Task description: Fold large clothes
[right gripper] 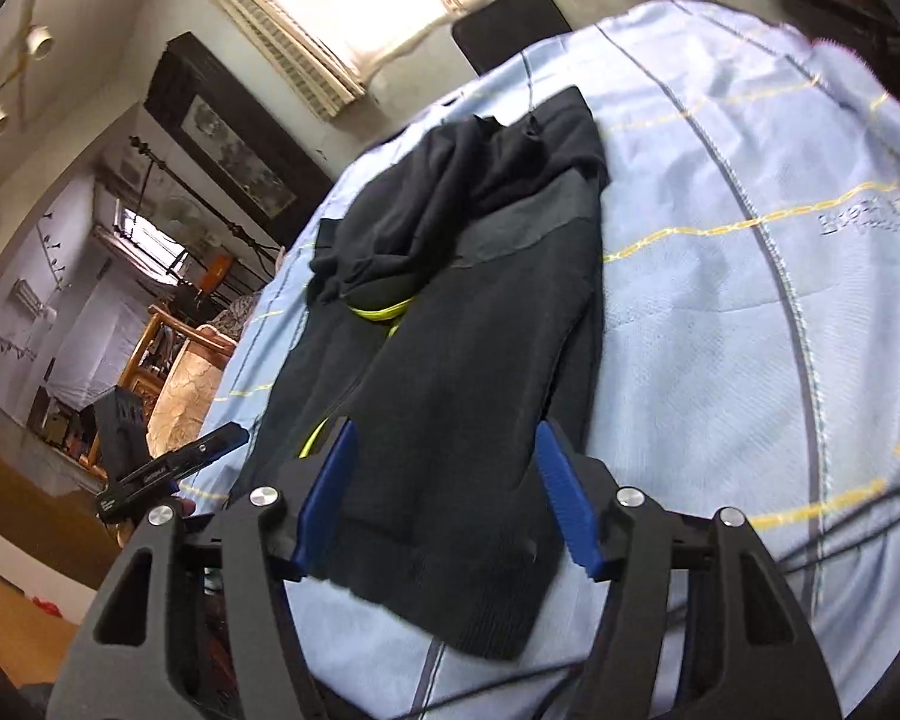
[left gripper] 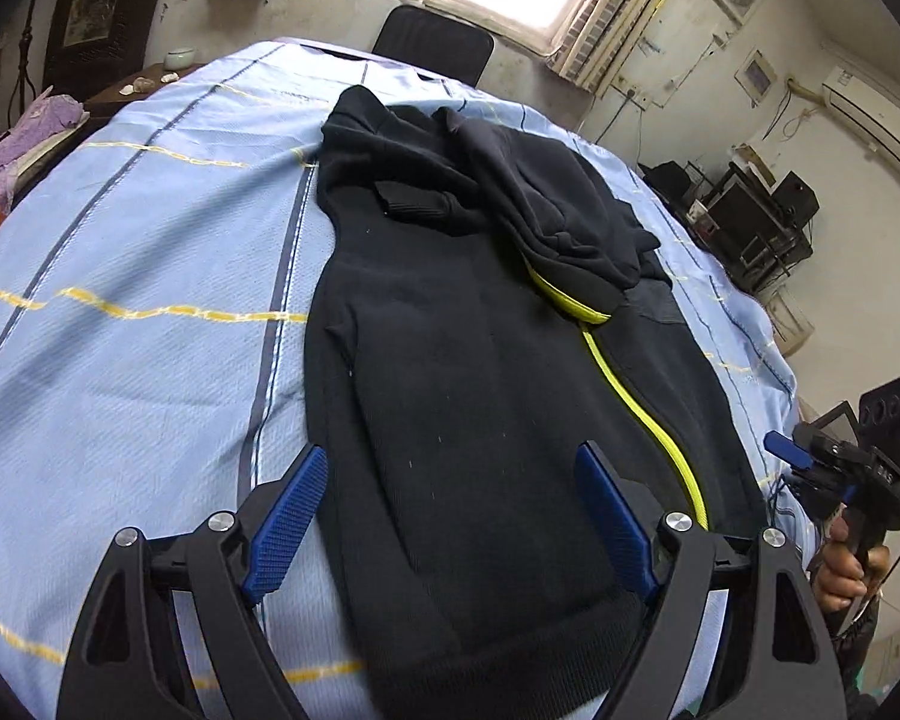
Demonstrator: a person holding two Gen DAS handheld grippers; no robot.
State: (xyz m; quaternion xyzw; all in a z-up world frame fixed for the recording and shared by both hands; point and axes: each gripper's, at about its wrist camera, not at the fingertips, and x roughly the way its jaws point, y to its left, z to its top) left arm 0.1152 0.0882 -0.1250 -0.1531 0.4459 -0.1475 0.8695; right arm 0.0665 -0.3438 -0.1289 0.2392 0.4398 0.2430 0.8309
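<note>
A dark navy zip jacket with a yellow-green zipper lies lengthwise on the light blue sheet, sleeves folded in over its upper part. My left gripper is open and empty, hovering above the jacket's hem end. In the right wrist view the same jacket lies ahead, hem nearest. My right gripper is open and empty above the hem; it also shows in the left wrist view at the right edge, off the sheet.
The blue sheet with yellow and grey stripes covers a table. A black chair stands at the far end under a window. Shelves with electronics stand at the right; a cable lies on the sheet.
</note>
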